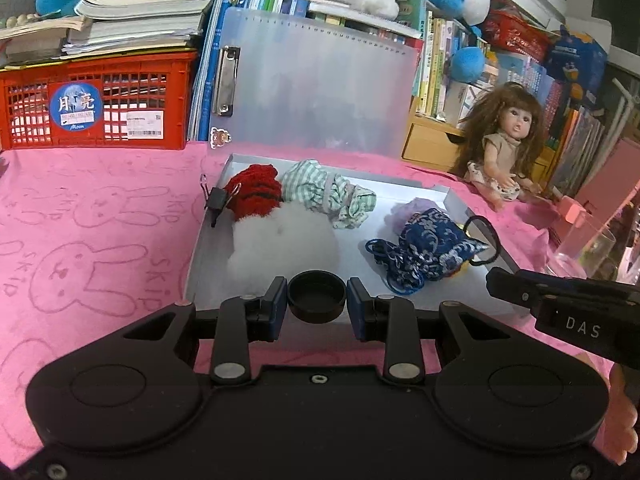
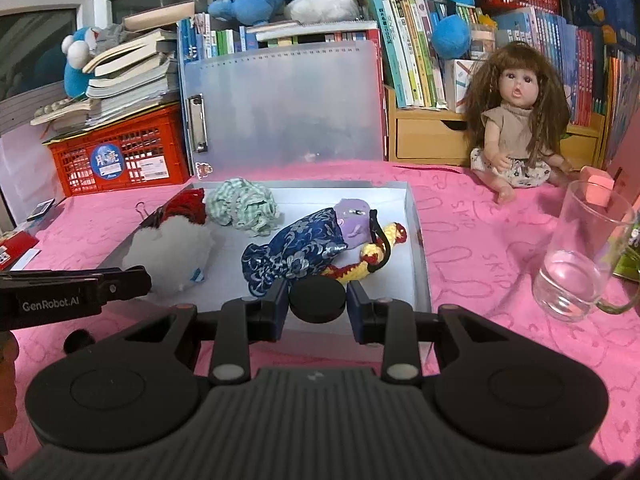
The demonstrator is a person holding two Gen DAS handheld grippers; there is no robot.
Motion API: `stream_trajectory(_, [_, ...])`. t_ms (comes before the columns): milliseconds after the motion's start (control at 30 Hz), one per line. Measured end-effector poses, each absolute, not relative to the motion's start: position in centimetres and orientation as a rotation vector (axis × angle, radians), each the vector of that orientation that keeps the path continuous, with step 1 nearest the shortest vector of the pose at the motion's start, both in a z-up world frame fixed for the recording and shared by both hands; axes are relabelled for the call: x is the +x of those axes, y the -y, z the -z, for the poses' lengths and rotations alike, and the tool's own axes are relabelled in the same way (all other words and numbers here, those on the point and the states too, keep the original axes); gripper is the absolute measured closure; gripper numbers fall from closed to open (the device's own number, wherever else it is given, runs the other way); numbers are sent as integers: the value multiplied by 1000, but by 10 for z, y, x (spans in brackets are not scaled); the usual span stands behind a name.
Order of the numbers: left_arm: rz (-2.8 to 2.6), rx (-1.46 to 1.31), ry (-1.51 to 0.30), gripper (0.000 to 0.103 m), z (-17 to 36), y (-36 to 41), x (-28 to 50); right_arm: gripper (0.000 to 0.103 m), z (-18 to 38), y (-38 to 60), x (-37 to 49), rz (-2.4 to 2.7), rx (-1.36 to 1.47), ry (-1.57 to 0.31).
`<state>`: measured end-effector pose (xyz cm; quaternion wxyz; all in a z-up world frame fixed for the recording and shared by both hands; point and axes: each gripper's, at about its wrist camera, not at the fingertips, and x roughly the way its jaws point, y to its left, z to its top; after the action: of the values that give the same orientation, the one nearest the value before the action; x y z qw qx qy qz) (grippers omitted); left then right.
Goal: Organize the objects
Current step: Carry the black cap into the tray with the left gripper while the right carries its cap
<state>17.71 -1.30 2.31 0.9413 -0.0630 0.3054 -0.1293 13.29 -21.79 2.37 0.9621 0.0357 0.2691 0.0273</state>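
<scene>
2 grippers are each holding a round black piece over the near edge of the grey tray point(image 1: 208, 236).

The left gripper point(image 1: 317, 300) is pinching a black cap point(image 1: 317, 296) between its 2 blue-padded fingers point(image 1: 278, 306), jaws narrowed to the cap's width; the cap is sitting hollow side up, its round axis upright. The right gripper point(image 2: 318, 299) is clamping a black disc point(image 2: 317, 298) the same way, flat closed face showing upward. Inside the tray, the blue patterned pouch point(image 2: 294, 250) is lying with its long axis running diagonally, beside a white fluffy toy point(image 2: 170, 250), a red knit piece point(image 1: 254, 192) and a green checked cloth point(image 2: 242, 204). A glass mug point(image 2: 580, 256) is standing upright on the pink cloth point(image 2: 480, 240), apart from the tray; a doll point(image 2: 516, 120) is sitting behind.
</scene>
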Motion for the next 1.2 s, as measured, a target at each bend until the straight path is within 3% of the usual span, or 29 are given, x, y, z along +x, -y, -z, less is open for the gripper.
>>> stream_trajectory(1200, [168, -74, -642, 72, 5, 31, 236, 67, 2, 246, 191, -14, 180, -665])
